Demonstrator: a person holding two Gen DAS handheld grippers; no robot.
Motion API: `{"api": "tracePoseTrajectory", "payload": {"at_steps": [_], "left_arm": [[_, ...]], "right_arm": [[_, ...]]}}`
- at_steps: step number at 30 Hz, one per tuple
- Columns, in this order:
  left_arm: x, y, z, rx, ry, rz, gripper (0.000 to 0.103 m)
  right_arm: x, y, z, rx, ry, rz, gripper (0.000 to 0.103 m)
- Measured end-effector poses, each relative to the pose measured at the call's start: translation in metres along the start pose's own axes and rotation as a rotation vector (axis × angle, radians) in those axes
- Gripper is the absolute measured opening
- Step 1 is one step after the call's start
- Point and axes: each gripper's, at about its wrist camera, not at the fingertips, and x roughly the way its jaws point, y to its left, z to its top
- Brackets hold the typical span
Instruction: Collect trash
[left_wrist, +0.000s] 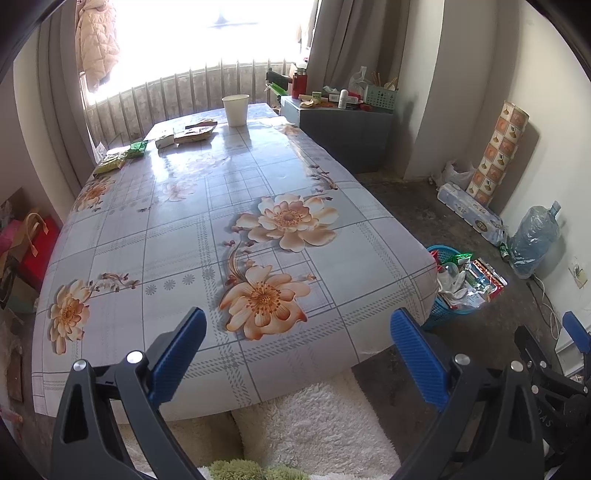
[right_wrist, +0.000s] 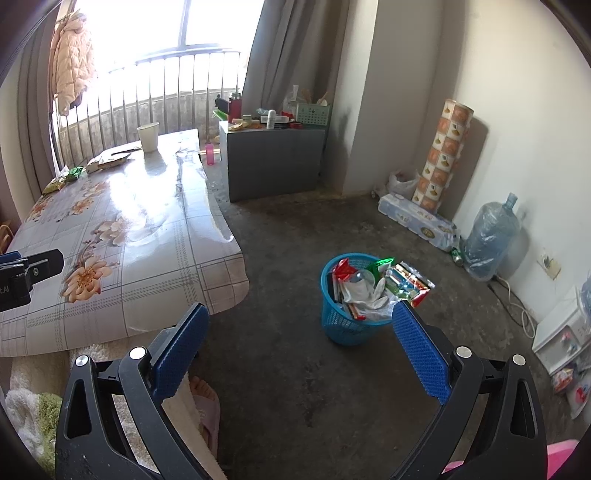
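Your bench (left_wrist: 184, 236) is low and covered with a glossy grey checked plastic cloth printed with large peach flowers. At its far end stands a white paper cup (left_wrist: 235, 110), upright. Just left of the cup lie a flat brown cardboard packet (left_wrist: 195, 134) and a small pale carton (left_wrist: 164, 141), close together. Further left, near the bench's left edge, you have a crumpled green foil wrapper (left_wrist: 137, 148) and a yellow-green snack packet (left_wrist: 110, 163). Beside the bench, the bare grey concrete floor (right_wrist: 295, 229) carries a blue plastic mesh waste basket (right_wrist: 341, 325) stuffed with wrappers.
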Motion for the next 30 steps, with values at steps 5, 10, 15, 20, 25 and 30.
{"api": "tracePoseTrajectory", "payload": {"at_steps": [5,10,15,20,25,30], "left_arm": [[0.003,0.007,0.005,-0.020,0.008,0.022,0.098],[0.006,0.014,0.008,-0.041,0.008,0.037,0.098],[0.006,0.018,0.011,-0.051,-0.002,0.045,0.098],[0.005,0.020,0.012,-0.061,-0.006,0.046,0.098],[0.003,0.020,0.012,-0.061,-0.004,0.049,0.098],[0.003,0.020,0.011,-0.062,-0.003,0.046,0.098]], "right_arm": [[-0.001,-0.004,0.003,0.000,-0.003,-0.006,0.096],[0.000,-0.008,0.006,0.006,-0.008,-0.017,0.096],[0.000,-0.008,0.006,0.008,-0.013,-0.019,0.096],[-0.002,-0.007,0.007,0.006,-0.017,-0.020,0.096],[-0.003,-0.007,0.007,0.011,-0.018,-0.017,0.096],[-0.004,-0.006,0.007,0.008,-0.020,-0.017,0.096]]}}
